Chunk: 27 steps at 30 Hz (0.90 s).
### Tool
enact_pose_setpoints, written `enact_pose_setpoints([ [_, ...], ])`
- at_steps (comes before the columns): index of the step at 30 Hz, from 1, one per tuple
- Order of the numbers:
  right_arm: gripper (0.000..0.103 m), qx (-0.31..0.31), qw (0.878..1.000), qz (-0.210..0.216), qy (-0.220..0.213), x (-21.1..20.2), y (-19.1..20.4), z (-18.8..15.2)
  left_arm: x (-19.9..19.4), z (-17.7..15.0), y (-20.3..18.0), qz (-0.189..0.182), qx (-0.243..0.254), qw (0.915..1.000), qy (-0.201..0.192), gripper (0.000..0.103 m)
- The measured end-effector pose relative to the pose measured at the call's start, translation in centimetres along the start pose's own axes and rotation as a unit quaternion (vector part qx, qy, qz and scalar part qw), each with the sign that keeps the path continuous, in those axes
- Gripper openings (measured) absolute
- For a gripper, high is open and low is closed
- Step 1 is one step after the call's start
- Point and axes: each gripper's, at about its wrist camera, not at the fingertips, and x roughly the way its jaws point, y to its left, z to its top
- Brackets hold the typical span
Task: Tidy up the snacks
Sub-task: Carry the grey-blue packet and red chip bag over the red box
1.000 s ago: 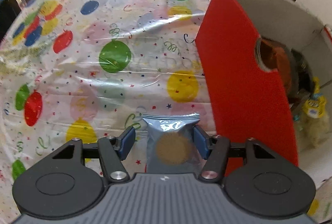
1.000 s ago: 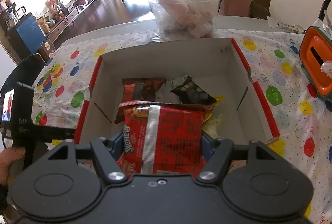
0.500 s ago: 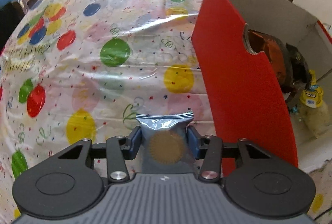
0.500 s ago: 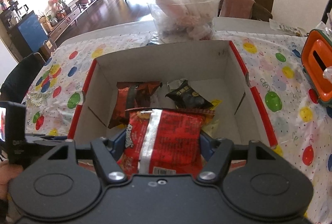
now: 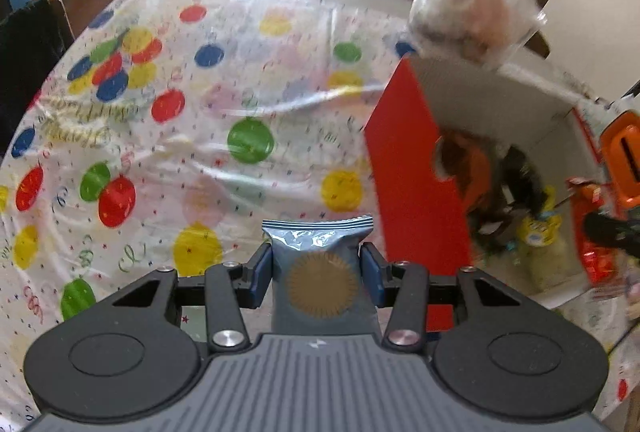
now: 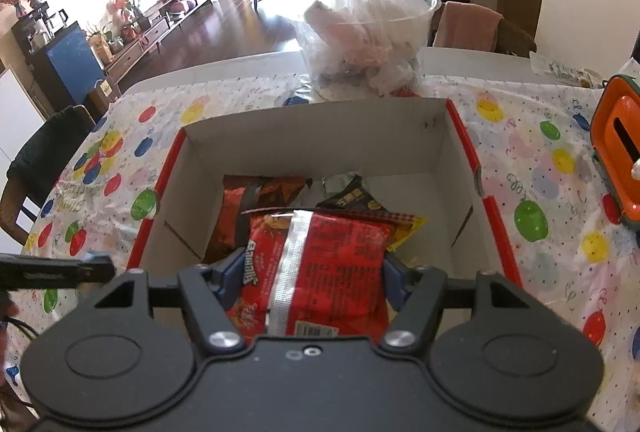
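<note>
At the far left, the tabletop (image 5: 168, 135) wears a clear plastic cover printed with bright balloons. Over it, at about six o'clock in the left wrist view, the left gripper (image 5: 318, 274) has its blue-padded fingers (image 5: 256, 276) pressed narrow against both sides of a small blue snack packet (image 5: 320, 272) with a brown round seal on its front — the packet stands upright in the grip, clear of the cloth. Toward three o'clock from it stands the cardboard box (image 5: 416, 183), red outside and pale inside, with dark and orange snack bags lying on its floor. In the right wrist view the right gripper (image 6: 310, 278) hangs over the near edge of that same box (image 6: 320, 139), its fingers (image 6: 230, 272) closing a little on a wide red snack bag (image 6: 320, 264) with a silver seam down its back. At twelve o'clock, just beyond the box, sits a clear plastic tub (image 6: 368, 43) stuffed with wrapped things, and at three o'clock an orange container (image 6: 618, 155) rests on the tabletop.
</note>
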Motion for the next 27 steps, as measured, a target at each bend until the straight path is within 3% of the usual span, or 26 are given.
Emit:
enact_pose_setpoints([
  [8, 0.066, -0.004, 1.000, -0.017, -0.017, -0.7, -2.3, 1.4, -4.3, 3.3, -4.0, -0.049, 0.031, 0.9974, -0.043, 0.046],
  [15, 0.066, -0.005, 0.999, -0.035, -0.011, 0.0, -4.9, 2.2, -3.2, 5.2, -10.3, -0.085, 0.097, 0.9911, -0.031, 0.046],
  [19, 0.066, -0.021, 0.999, -0.037, 0.003, 1.4, -4.9, 2.0, -0.4, 5.3, -13.3, -0.086, 0.123, 0.9887, 0.007, 0.046],
  [27, 0.066, -0.053, 0.998, -0.030, 0.026, 4.3, -3.6, 1.2, 4.5, 4.1, -15.4, -0.035, 0.164, 0.9851, 0.037, 0.046],
])
